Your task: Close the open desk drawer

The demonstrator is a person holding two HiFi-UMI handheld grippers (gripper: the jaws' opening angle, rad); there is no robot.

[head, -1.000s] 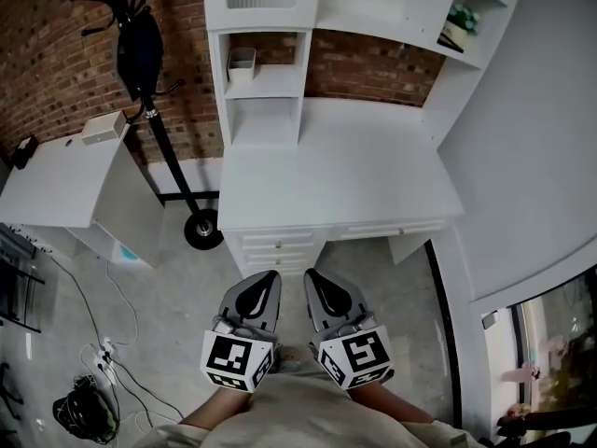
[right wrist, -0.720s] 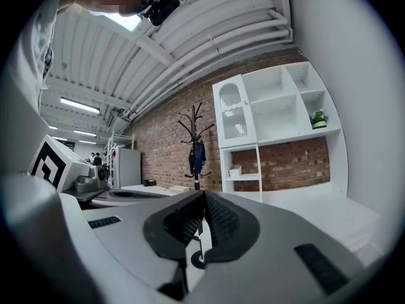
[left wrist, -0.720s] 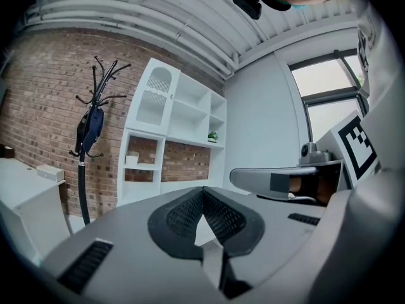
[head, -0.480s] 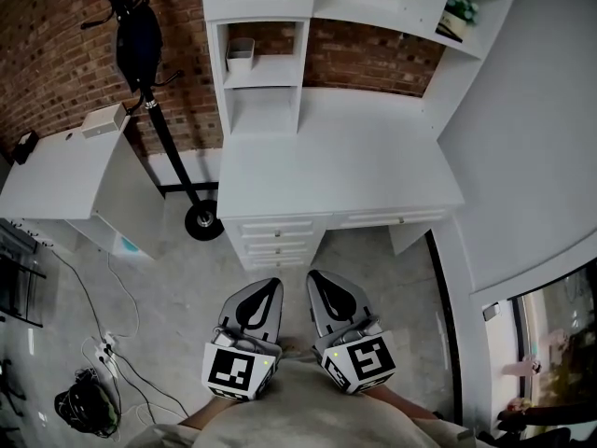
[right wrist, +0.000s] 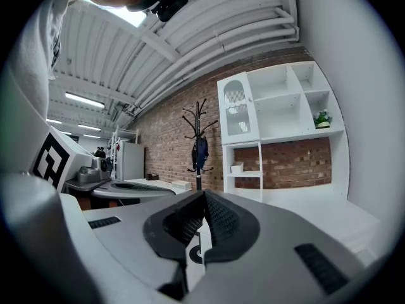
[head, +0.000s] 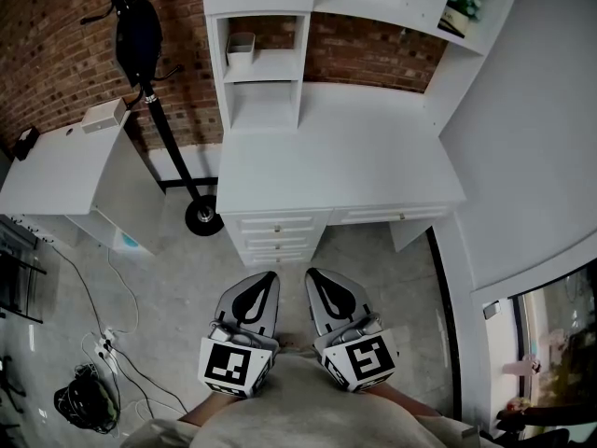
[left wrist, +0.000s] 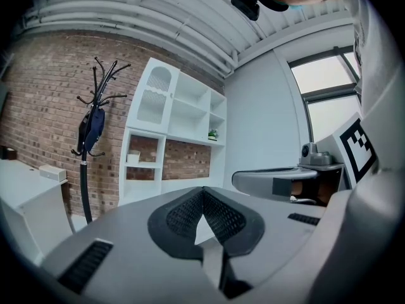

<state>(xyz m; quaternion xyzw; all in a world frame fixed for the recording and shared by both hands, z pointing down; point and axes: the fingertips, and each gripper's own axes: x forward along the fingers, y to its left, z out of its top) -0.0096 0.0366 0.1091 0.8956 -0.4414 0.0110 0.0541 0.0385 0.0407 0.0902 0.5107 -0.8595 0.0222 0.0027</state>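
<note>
- Two claws sat low in the head view, side by side, both aimed level at the front of the white worktop (head: 336, 166) and well apart from it.
- Left claw (head: 271, 275): tips pressed together, and its own view showed the ribbed pads (left wrist: 185, 213) meeting at the point with nothing pinched between them.
- Right claw (head: 311, 273): same story, jaws pressed together and empty, dark pads (right wrist: 223, 219) touching at the tip.
- Under the worktop's front edge, the stack of three drawers (head: 275, 236) sat on the left side, straight ahead of the left claw.
- Beside that stack, the wide drawer (head: 387, 216) ran along under the right half of the worktop.
- From above, every drawer front looked in line with the edge; I could not tell whether any stood proud.
- A strip of grey floor (head: 177, 287) lay between the claws and the drawers.
- On the hutch shelf above, a small white tub (head: 241, 49) stood alone, and a green plant (head: 462, 7) sat in the upper right cubby.
- Off to the left, a black coat stand (head: 140, 35) rose against the brick wall (head: 56, 54), its round base just beside the worktop's corner.
- Further left, a second white table (head: 56, 171) carried a small pale box (head: 103, 115), with cables (head: 107, 348) trailing on the floor below.
</note>
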